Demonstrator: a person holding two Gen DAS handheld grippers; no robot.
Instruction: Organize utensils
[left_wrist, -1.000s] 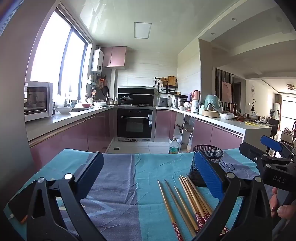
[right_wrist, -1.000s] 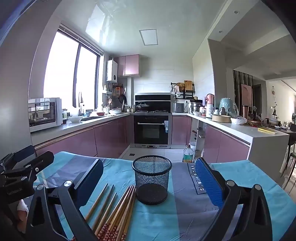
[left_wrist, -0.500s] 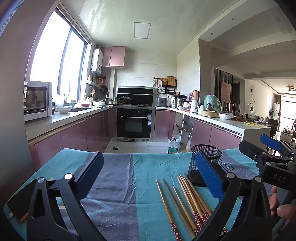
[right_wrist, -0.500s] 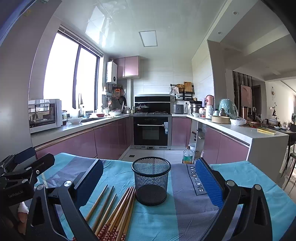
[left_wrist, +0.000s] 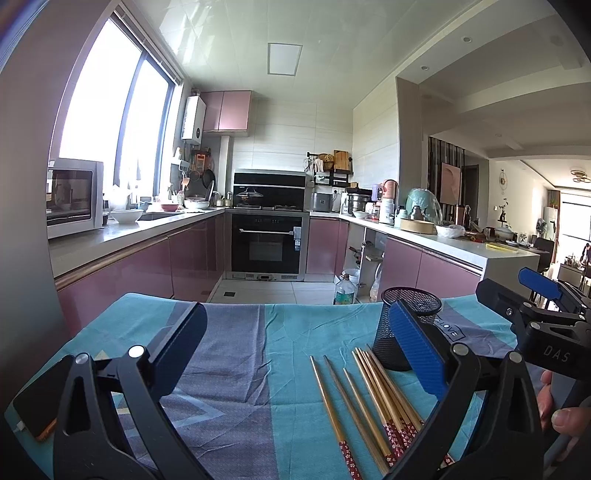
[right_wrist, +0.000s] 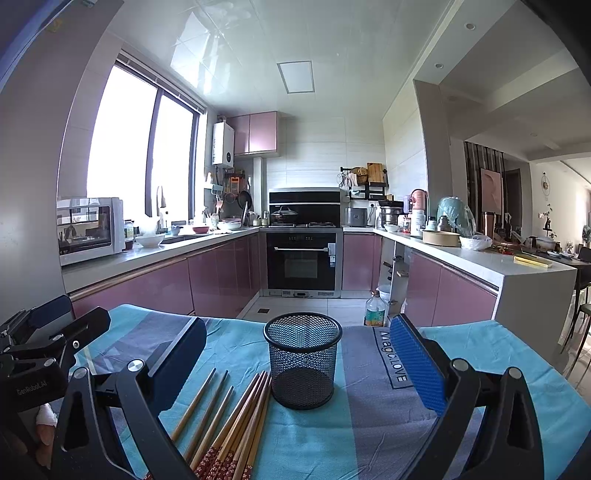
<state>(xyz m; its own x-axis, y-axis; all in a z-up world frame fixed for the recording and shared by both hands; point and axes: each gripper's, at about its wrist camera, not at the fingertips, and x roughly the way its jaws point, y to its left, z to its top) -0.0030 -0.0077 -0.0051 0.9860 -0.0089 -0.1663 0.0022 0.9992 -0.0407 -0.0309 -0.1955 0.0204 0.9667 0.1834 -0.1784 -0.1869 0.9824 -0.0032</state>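
Observation:
Several wooden chopsticks (left_wrist: 369, 398) with red patterned ends lie side by side on the teal and purple tablecloth (left_wrist: 258, 350), just left of an empty black mesh holder (left_wrist: 406, 328). In the right wrist view the chopsticks (right_wrist: 236, 417) lie left of the upright holder (right_wrist: 302, 360). My left gripper (left_wrist: 295, 350) is open and empty above the cloth, left of the chopsticks. My right gripper (right_wrist: 295, 362) is open and empty, with the holder framed between its fingers. Each gripper shows at the edge of the other's view.
The table's far edge (right_wrist: 295, 317) drops to a kitchen floor with a plastic bottle (right_wrist: 375, 314). Purple cabinets, an oven (right_wrist: 301, 258) and a cluttered counter (right_wrist: 461, 254) stand beyond. A printed label (right_wrist: 393, 356) is on the cloth right of the holder.
Both grippers have drifted slightly; the views have tilted a little. Nothing was taken hold of and the chopsticks and holder have not moved.

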